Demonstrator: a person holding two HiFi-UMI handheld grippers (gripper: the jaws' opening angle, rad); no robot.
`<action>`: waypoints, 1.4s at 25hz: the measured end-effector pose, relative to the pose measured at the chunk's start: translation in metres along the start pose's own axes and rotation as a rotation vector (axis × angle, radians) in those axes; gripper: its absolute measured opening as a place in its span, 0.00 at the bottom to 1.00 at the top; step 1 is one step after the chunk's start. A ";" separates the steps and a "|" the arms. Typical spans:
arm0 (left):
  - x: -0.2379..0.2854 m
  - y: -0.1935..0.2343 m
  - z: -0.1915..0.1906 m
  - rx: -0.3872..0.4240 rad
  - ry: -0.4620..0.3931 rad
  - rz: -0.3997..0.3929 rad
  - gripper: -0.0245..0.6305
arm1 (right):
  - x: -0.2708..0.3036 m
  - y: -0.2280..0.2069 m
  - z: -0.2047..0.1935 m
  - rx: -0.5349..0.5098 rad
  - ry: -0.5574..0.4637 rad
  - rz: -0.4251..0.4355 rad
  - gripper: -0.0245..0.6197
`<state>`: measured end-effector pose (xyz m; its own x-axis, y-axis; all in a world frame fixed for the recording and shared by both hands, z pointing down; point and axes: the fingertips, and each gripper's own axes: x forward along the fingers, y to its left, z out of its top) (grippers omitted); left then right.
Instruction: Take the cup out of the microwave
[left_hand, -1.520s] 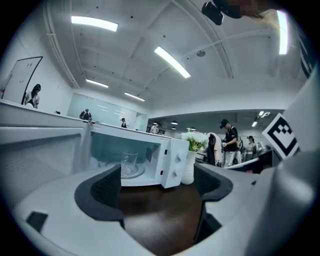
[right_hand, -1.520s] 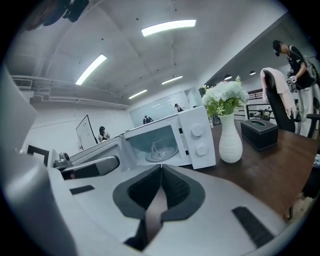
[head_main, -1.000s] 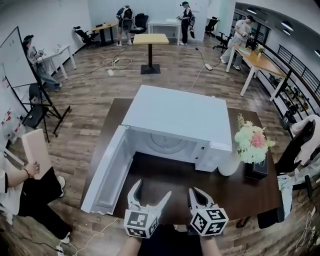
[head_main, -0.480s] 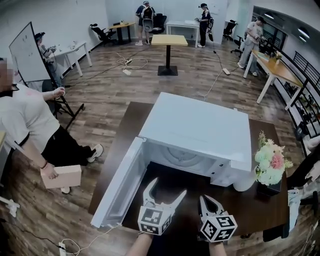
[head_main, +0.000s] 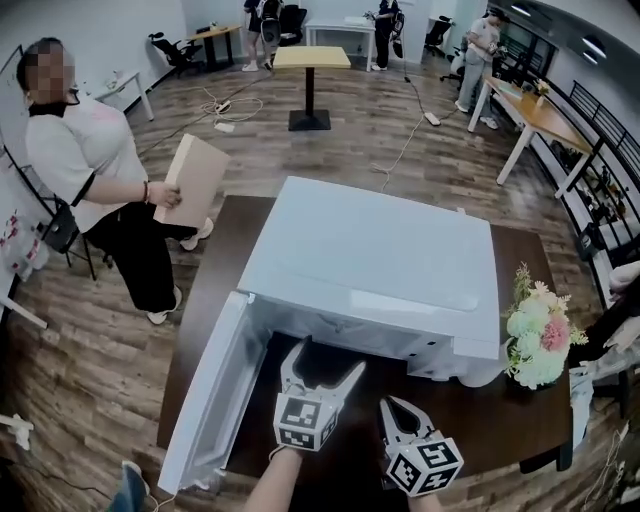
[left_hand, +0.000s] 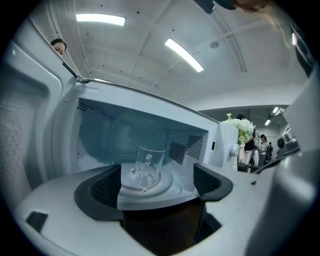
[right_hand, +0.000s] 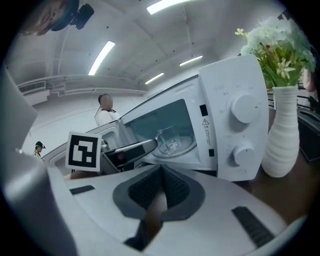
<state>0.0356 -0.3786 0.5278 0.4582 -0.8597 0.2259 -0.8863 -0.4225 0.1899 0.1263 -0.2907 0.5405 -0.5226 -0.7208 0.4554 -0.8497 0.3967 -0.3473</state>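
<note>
A clear glass cup (left_hand: 149, 165) stands upright on the turntable inside the white microwave (head_main: 370, 260); its door (head_main: 205, 400) hangs open to the left. In the head view the microwave's top hides the cup. My left gripper (head_main: 325, 362) is open at the mouth of the cavity, its jaws level with the cup and a short way in front of it, with nothing between them (left_hand: 157, 182). My right gripper (head_main: 388, 408) is shut and empty, lower right, on the near side of the control panel. In the right gripper view the cup (right_hand: 170, 137) shows past the left gripper (right_hand: 125, 150).
A white vase of flowers (head_main: 535, 335) stands on the dark table (head_main: 500, 410) just right of the microwave, and shows close in the right gripper view as a ribbed vase (right_hand: 282, 145). A person holding a cardboard box (head_main: 190, 180) stands left of the table.
My left gripper has moved forward to the microwave's opening, still open. The right gripper stays shut behind it. The person with the box has walked nearer on the left.
</note>
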 end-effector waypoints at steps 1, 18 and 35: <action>0.007 0.002 0.001 0.007 -0.004 -0.002 0.69 | 0.002 -0.002 0.000 0.003 0.001 -0.004 0.03; 0.099 0.027 0.006 0.085 0.009 -0.025 0.69 | 0.020 -0.029 -0.009 0.028 0.059 -0.049 0.03; 0.130 0.028 0.002 0.232 0.104 -0.018 0.69 | 0.031 -0.041 -0.016 0.053 0.083 -0.076 0.03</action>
<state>0.0701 -0.5024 0.5603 0.4677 -0.8225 0.3237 -0.8643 -0.5022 -0.0273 0.1436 -0.3198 0.5822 -0.4630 -0.6971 0.5474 -0.8832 0.3107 -0.3514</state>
